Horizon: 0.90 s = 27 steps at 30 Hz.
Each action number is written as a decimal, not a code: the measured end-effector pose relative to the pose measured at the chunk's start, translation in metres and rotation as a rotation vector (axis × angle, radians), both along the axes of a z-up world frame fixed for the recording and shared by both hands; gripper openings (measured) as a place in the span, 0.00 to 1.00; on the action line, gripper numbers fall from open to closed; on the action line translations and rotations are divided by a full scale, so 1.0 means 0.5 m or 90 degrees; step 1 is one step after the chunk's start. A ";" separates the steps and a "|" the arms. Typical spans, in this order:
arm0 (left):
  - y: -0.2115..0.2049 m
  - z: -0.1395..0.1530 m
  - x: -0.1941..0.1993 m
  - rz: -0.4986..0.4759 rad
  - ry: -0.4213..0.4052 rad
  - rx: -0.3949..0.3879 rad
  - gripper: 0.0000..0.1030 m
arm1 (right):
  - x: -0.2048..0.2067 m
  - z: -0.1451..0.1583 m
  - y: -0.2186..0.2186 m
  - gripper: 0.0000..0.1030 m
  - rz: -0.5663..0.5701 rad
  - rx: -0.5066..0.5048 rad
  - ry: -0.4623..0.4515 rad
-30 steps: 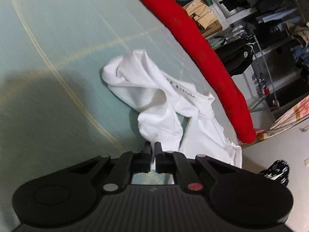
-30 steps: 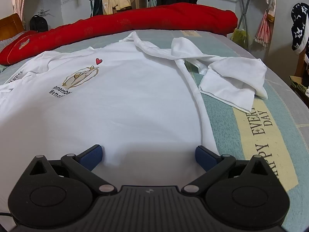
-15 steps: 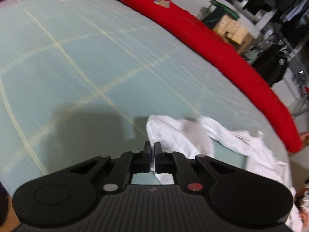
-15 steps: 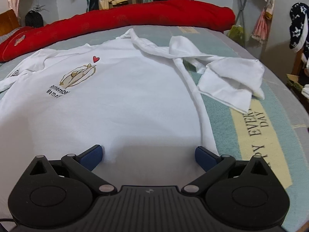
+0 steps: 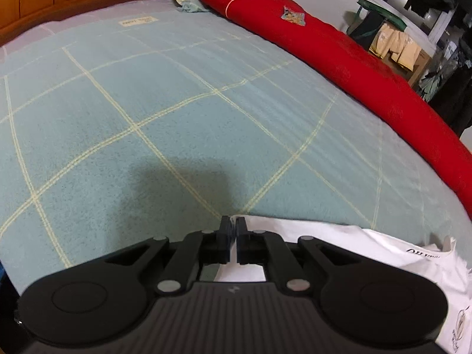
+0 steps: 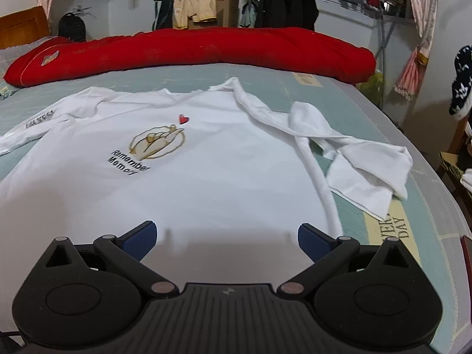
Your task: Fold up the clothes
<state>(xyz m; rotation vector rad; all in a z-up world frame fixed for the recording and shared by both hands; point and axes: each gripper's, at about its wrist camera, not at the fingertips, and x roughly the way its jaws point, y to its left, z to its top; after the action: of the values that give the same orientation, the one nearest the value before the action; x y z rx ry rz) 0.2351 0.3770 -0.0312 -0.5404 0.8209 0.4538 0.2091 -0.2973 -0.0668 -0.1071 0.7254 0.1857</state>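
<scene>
Left claw (image 5: 232, 224) pinches shirt (image 5: 383, 253); right claw (image 6: 227, 237) spread.

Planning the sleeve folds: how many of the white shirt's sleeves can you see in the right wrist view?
2. One sleeve lies crumpled to the right of the shirt body; the other sleeve, with black lettering, stretches off the left edge, partly cut off.

Your T-shirt (image 6: 212, 177) lies flat on the bed (image 6: 427, 194), with one sleeve (image 6: 362, 174) bunched up on its right side. The long pillow (image 6: 188, 50) lies behind it. Your left claw (image 5: 233, 239) sits at the shirt's left edge.
</scene>
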 end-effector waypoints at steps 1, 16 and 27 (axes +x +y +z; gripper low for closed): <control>-0.001 -0.003 0.003 0.002 0.003 0.002 0.05 | 0.000 0.001 0.005 1.00 0.004 -0.001 0.000; -0.022 -0.036 -0.055 -0.012 -0.055 -0.052 0.32 | -0.013 0.017 0.054 1.00 0.054 0.005 -0.011; -0.021 -0.093 -0.069 0.007 -0.057 -0.026 0.52 | -0.020 0.012 0.069 1.00 0.076 -0.002 -0.002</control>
<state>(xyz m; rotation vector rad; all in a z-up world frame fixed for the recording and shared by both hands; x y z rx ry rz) 0.2008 0.3665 -0.0777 -0.5991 0.7437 0.4204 0.1993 -0.2627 -0.0607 -0.1536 0.7173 0.2983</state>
